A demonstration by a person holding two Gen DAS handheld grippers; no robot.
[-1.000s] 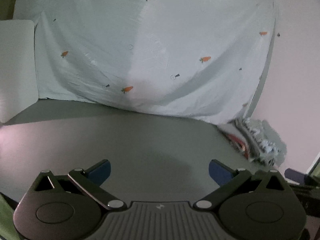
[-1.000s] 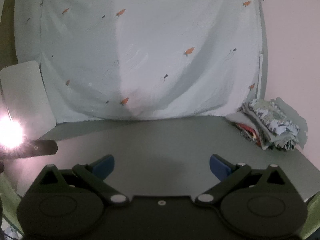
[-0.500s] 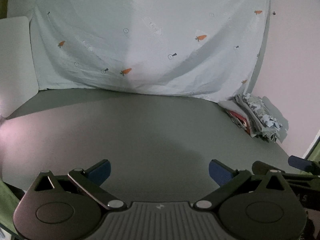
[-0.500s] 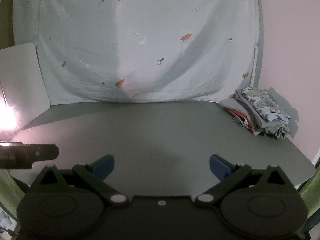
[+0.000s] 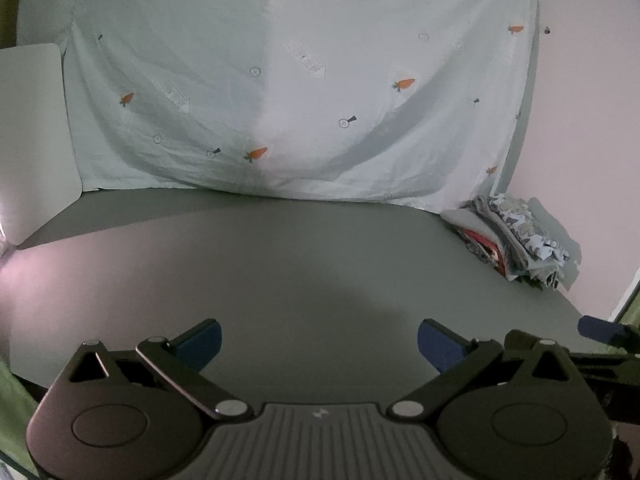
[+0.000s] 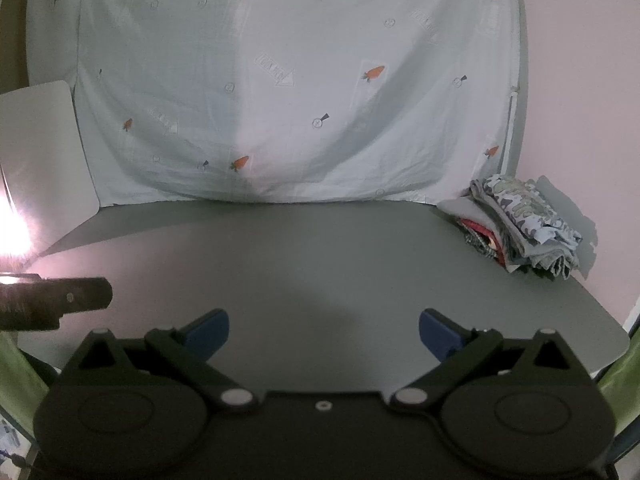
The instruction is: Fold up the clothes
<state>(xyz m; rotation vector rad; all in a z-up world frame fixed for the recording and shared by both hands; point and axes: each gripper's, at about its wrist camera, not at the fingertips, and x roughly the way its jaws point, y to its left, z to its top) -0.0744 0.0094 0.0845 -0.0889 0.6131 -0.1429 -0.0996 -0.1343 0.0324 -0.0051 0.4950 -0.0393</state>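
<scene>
A stack of folded clothes (image 5: 516,242) lies at the far right of the grey table (image 5: 280,264); it also shows in the right wrist view (image 6: 524,226). My left gripper (image 5: 318,344) is open and empty above the near part of the table. My right gripper (image 6: 324,334) is open and empty, also above the table's near part (image 6: 300,260). The right gripper shows at the right edge of the left wrist view (image 5: 600,330); the left one shows at the left edge of the right wrist view (image 6: 56,302).
A pale sheet with carrot prints (image 5: 300,80) hangs behind the table. A white board (image 5: 32,140) stands at the far left. A pink wall (image 6: 580,100) is on the right. A bright light glares at the left (image 6: 10,232).
Both grippers have pulled back and tilted, so more of the table and the whole clothes stack show. Both stay open and empty.
</scene>
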